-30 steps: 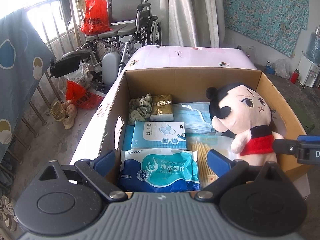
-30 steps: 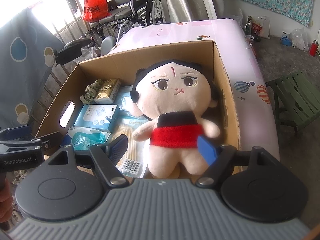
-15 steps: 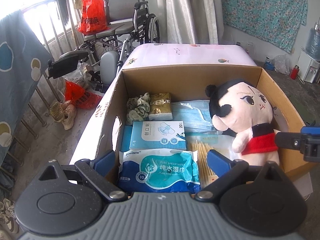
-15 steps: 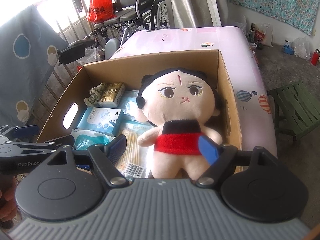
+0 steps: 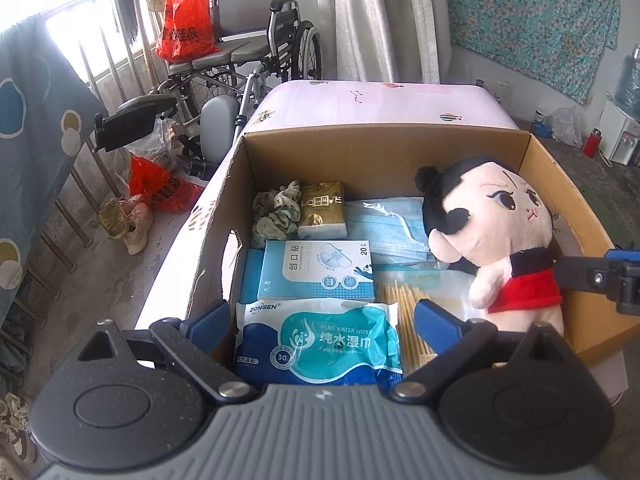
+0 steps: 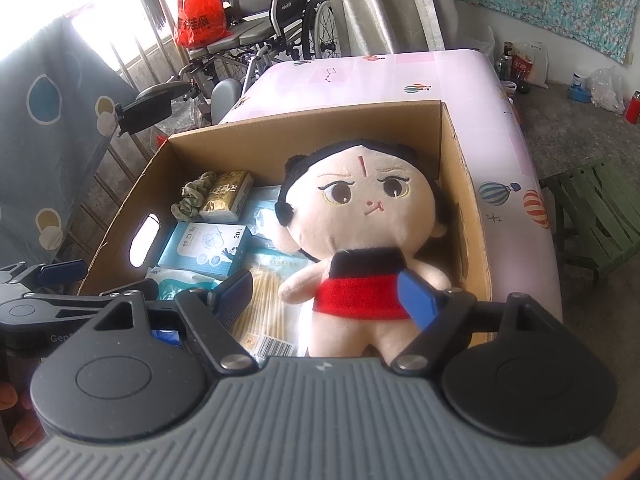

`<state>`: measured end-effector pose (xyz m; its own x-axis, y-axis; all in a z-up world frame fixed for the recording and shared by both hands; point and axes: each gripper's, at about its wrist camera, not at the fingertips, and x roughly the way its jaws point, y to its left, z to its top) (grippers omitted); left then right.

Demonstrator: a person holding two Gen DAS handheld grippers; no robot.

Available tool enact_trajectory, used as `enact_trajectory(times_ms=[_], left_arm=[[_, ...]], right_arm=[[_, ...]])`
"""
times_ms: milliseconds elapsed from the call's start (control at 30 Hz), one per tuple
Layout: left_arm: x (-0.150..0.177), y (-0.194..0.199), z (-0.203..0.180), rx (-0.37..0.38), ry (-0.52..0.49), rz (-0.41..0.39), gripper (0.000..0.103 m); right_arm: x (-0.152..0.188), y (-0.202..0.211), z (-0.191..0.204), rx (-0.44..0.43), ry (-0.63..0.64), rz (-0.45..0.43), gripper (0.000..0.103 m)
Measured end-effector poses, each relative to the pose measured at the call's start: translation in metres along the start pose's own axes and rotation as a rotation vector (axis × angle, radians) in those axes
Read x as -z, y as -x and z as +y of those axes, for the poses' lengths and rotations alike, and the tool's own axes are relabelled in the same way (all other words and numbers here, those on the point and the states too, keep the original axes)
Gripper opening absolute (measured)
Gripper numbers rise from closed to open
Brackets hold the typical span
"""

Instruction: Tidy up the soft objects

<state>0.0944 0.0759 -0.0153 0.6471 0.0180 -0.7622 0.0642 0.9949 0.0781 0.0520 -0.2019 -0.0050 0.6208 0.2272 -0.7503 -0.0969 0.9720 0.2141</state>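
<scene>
Left edge of the left wrist view: floor, shoes, a wheelchair [image 5: 256,40] behind, none of it in play.

Lower centre: left gripper [image 5: 320,320], fingers [image 5: 208,320] spread wide, nothing between them, hovering at the near rim of the box [image 5: 384,136] on the pink worktop [image 5: 380,100].

Inside the box, left column, far to near: green scrunchie [image 5: 276,216], gold tissue pack [image 5: 322,210], plaster box [image 5: 316,268], wipes [image 5: 320,340]. Middle: masks [image 5: 384,220], then a bag of sticks [image 5: 404,308] towards the near wall.

Right side of the box: doll [image 5: 492,232], on its back, head against the far right corner, feet at the near wall, one arm resting over the stick bag. Touching no finger in either view.

Far right edge: right gripper [image 5: 600,276] poking in over the box's right wall. In its own view the right gripper [image 6: 326,296] also stands spread wide and empty, with the doll's red top framed between the blue pads but clear of them.

Change over the last second: both cameras a little higher and further back. More of the pink worktop now shows beyond the box, and the doll looks smaller in the right view. Contents unmoved, doll in the same pose, fingers no narrower.

Meaning for the task, as a judgement: doll already put away and let go, both grippers backing off. Every soft item in view already sits in the box, none outside it, so likely at or near the end, unless something off-frame remains.
</scene>
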Motion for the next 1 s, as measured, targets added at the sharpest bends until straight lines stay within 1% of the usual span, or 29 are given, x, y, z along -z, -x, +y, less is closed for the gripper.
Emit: enact_trajectory(times_ms=[367,633,1000], left_arm=[[0.004,0.006,-0.006,-0.001,-0.007,-0.007,0.099],[0.004,0.007,-0.010,0.004,-0.021,-0.011,0.099],[0.002,0.007,-0.006,0.007,-0.011,-0.007,0.099]], right_arm=[[0.007,0.007,-0.006,0.006,-0.012,-0.010,0.080],[0.004,0.010,-0.008,0.019,-0.019,-0.023,0.080],[0.004,0.009,-0.007,0.011,-0.019,-0.018,0.080]])
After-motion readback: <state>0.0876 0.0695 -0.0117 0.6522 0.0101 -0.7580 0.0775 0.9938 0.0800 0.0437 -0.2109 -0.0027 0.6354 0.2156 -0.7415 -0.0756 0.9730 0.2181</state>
